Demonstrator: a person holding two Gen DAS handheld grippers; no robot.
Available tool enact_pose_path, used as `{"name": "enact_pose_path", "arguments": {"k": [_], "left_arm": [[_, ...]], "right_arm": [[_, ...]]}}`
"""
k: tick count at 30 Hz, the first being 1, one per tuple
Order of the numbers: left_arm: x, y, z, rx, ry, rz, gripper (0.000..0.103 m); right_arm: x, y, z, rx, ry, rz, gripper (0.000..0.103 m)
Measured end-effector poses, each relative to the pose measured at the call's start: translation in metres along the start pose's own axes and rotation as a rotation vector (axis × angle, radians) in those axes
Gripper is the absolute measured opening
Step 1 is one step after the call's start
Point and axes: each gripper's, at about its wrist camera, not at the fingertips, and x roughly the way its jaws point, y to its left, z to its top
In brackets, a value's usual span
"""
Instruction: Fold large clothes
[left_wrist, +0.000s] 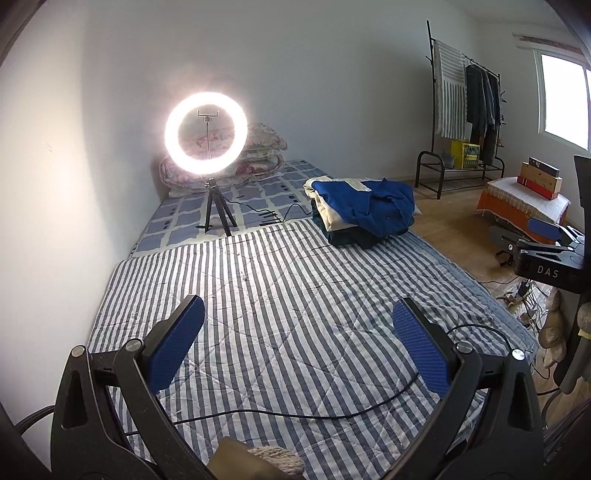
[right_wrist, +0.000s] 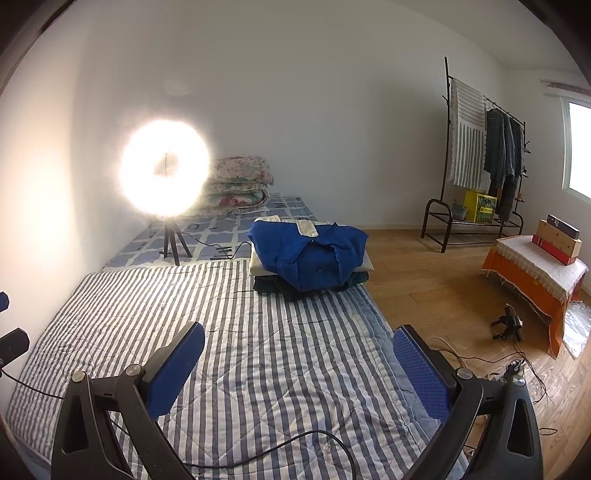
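Observation:
A pile of clothes lies at the far right of the striped quilt (left_wrist: 280, 314) (right_wrist: 258, 350): a crumpled blue garment (left_wrist: 373, 206) (right_wrist: 314, 254) tops a cream layer and dark folded items. My left gripper (left_wrist: 299, 332) hovers open over the near part of the quilt, nothing between its blue pads. My right gripper (right_wrist: 299, 358) is open as well, empty, above the quilt's right edge. In the left wrist view the right gripper's black body marked DAS (left_wrist: 546, 258) shows at the right edge. Both grippers are well short of the pile.
A lit ring light on a tripod (left_wrist: 207, 136) (right_wrist: 166, 166) stands on the checked mattress behind the quilt, folded floral bedding (left_wrist: 255, 155) beyond it. A black cable (left_wrist: 295, 413) crosses the near quilt. A clothes rack (left_wrist: 465, 110), an orange-draped bench (right_wrist: 532, 273) and floor cables lie to the right.

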Motion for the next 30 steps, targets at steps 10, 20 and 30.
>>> {"name": "enact_pose_path", "arguments": {"k": [10, 20, 30], "left_arm": [[-0.0027, -0.0041, 0.0018, 0.010, -0.005, 0.001, 0.103], [-0.0050, -0.0047, 0.0034, 0.009, -0.010, 0.010, 0.103], [-0.0054, -0.0046, 0.0026, 0.010, -0.011, 0.009, 0.103]], "right_arm": [[-0.0010, 0.0017, -0.0006, 0.000, 0.000, 0.006, 0.103], [-0.0009, 0.0005, -0.0016, 0.013, 0.004, 0.010, 0.103], [-0.0013, 0.0022, -0.0032, 0.001, 0.007, 0.013, 0.103]]}}
